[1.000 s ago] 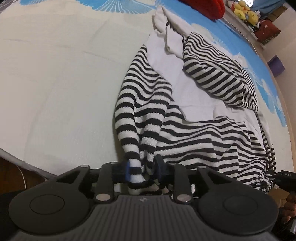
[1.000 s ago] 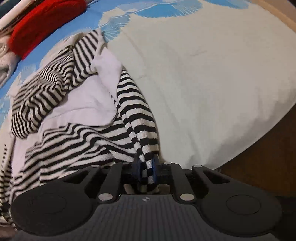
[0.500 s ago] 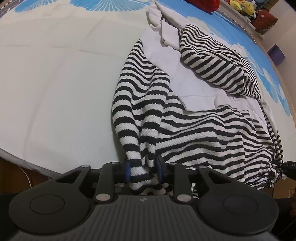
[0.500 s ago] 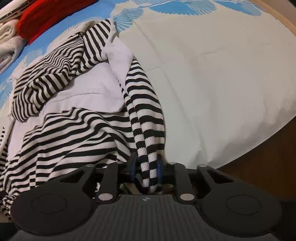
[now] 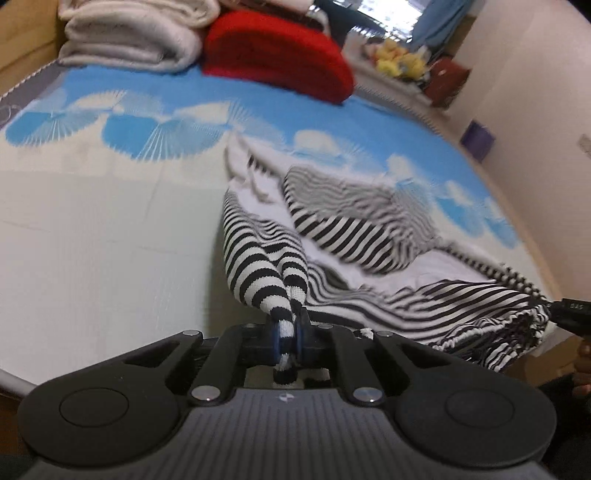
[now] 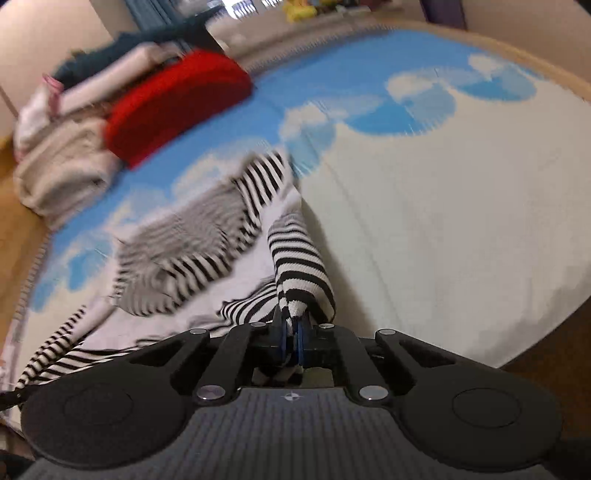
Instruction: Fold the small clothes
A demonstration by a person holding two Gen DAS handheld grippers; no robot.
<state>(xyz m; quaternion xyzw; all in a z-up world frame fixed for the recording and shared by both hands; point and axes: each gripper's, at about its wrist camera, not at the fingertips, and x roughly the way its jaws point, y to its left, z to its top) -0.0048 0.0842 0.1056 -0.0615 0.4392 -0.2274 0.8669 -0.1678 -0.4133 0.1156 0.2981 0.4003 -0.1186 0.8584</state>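
Note:
A black-and-white striped garment (image 5: 354, 236) with a white inner side lies crumpled on the bed; it also shows in the right wrist view (image 6: 207, 251). My left gripper (image 5: 287, 332) is shut on a bunched striped edge of it, lifted off the bed. My right gripper (image 6: 291, 338) is shut on another striped edge of the same garment, also raised. The cloth stretches away from both grippers toward the far side of the bed. The right gripper's tip (image 5: 570, 312) shows at the right edge of the left wrist view.
The bed has a white and blue cloud-patterned cover (image 5: 92, 221). A red cushion (image 5: 277, 62) and folded white towels (image 5: 133, 33) lie at its far end. Soft toys (image 5: 399, 62) sit on a shelf beyond. The bed's near edge drops to a wooden floor (image 6: 554, 369).
Both grippers have risen and tilted up, lifting the held edges of the garment. The far end of the bed with the cushion and towels has come into view. The jaws have closed tighter.

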